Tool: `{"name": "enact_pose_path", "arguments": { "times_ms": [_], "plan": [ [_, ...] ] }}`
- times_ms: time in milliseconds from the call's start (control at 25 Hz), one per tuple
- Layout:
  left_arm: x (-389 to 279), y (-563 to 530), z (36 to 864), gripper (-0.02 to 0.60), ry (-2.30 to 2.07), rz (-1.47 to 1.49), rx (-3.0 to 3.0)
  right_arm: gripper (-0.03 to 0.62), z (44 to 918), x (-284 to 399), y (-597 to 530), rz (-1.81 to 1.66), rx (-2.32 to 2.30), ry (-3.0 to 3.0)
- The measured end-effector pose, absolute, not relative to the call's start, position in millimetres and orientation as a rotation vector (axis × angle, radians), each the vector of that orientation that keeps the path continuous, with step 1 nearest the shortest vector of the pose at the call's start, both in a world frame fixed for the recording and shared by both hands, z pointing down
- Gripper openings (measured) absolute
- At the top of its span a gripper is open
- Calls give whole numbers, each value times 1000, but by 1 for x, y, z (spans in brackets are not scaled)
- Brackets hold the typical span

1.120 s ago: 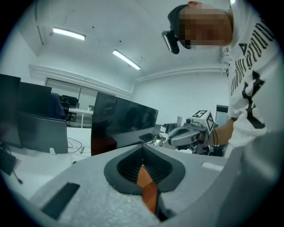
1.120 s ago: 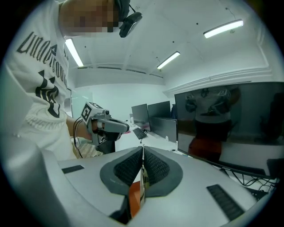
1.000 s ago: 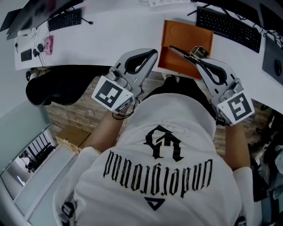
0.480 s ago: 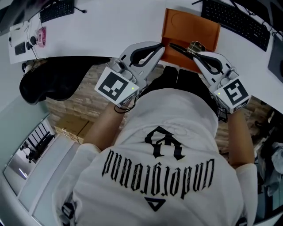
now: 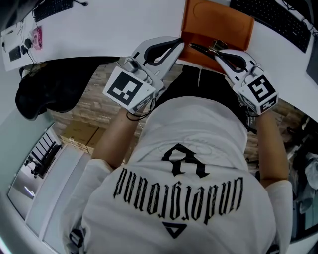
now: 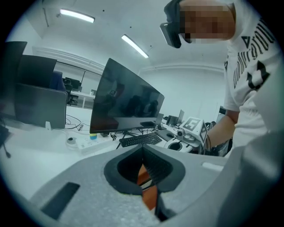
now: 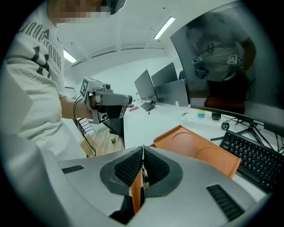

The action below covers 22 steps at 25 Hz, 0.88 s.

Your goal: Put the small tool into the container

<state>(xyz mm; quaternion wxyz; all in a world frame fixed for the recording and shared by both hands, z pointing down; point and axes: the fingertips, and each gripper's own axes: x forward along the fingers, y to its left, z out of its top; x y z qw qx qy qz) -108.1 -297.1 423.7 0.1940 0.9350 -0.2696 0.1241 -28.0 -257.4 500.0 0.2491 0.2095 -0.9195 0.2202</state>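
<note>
Head view, left to right.
- Chair [image 5: 49, 89]: black, left of frame, beside the white worktop [image 5: 109, 30].
- Left gripper [image 5: 175, 45]: centre-left; jaws pressed together, nothing between them; tip just beside the container's near left corner.
- Container [image 5: 218, 22]: orange tray, upper centre, on the worktop.
- Small tool [image 5: 201, 49]: thin, dark, with a brass part; pinched by the right gripper [image 5: 217, 54] over the container's near edge.
- Keyboard [image 5: 278, 20]: black, upper right.

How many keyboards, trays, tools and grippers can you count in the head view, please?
keyboards: 2
tray: 1
tool: 1
grippers: 2
Total: 6
</note>
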Motion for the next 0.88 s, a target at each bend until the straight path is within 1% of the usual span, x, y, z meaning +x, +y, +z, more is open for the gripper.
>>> {"name": "enact_pose_path", "arguments": {
  "times_ms": [880],
  "plan": [
    [-100,-267,478,15,-682,356,2499,23,582,-33,-241,723,470,-2363]
  ]
}}
